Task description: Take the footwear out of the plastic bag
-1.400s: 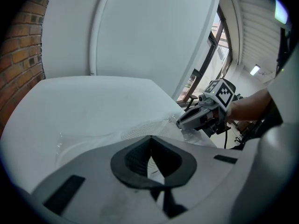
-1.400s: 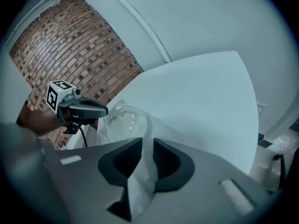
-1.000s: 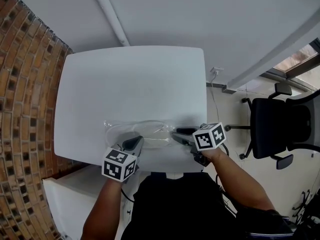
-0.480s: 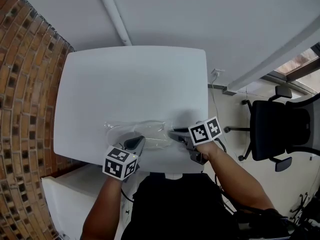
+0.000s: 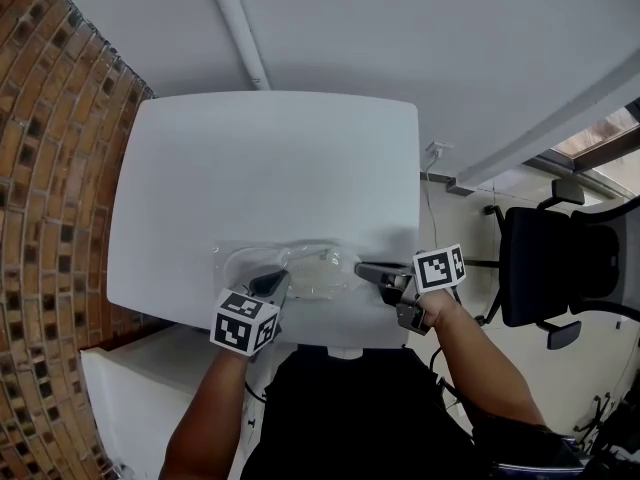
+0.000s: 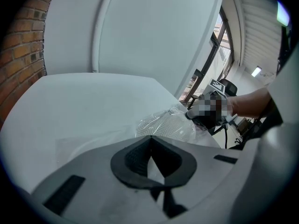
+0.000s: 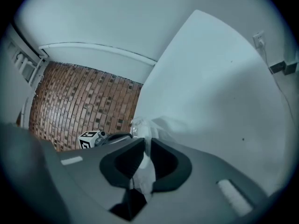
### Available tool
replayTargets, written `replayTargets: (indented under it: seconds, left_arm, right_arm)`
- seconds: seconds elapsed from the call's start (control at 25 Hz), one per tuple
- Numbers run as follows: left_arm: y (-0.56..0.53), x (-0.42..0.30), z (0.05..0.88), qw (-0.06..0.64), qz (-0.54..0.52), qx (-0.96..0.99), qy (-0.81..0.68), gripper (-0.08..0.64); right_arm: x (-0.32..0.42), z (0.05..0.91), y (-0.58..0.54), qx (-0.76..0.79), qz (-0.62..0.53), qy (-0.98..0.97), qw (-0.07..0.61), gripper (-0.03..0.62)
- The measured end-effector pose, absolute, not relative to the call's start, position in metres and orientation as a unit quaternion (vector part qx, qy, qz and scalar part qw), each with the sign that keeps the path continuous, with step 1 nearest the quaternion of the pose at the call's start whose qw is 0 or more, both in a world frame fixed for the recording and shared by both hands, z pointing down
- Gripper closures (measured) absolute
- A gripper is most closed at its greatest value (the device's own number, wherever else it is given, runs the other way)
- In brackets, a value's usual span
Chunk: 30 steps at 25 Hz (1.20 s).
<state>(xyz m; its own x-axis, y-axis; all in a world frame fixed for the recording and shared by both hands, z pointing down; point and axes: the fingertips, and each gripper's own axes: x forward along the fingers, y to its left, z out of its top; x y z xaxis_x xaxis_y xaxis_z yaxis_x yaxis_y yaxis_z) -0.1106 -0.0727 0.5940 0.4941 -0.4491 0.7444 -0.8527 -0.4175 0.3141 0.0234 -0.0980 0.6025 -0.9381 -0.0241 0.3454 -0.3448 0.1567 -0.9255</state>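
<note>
At the far left I see a brick wall [image 5: 50, 168], with the white table [image 5: 270, 148] just beside it. The table top is bare apart from the work at its near edge.

My left hand-held gripper [image 5: 270, 284] comes in over the near edge of the table, angled downward. In the left gripper view its jaws are drawn together at the tips. They sit on the flat near edge of the clear plastic bag [image 5: 300, 268], pinching the film against the table.

The bag lies lengthwise along the near edge, between my two tools. The footwear [image 6: 169, 124] is inside it. Through the film it shows as a pale piece with a zigzag pattern, lying in the right half of the bag towards the other tool. I cannot make out from any view what kind of footwear it is.

My right hand-held gripper [image 5: 362, 268] reaches in from the right, closer to level, with its tips at the bag's right end. Its jaws have just been closing. In the right gripper view they stand narrow, with a crumpled bunch of the bag's film caught between the pads. The footwear itself is not between them, only plastic.

Past the right edge of the table, well apart from it, a black office chair [image 5: 560, 268] stands on the floor.
</note>
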Motion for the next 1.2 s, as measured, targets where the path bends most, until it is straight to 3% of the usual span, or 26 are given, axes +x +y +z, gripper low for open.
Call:
replayTargets:
  seconds: [1.2]
  left_arm:
    - [-0.092,-0.11,0.602,0.328,0.322,0.78,-0.424,0.552]
  right_arm:
    - [0.098,0.547,-0.128,0.157,0.616,-0.771,0.036,0.56]
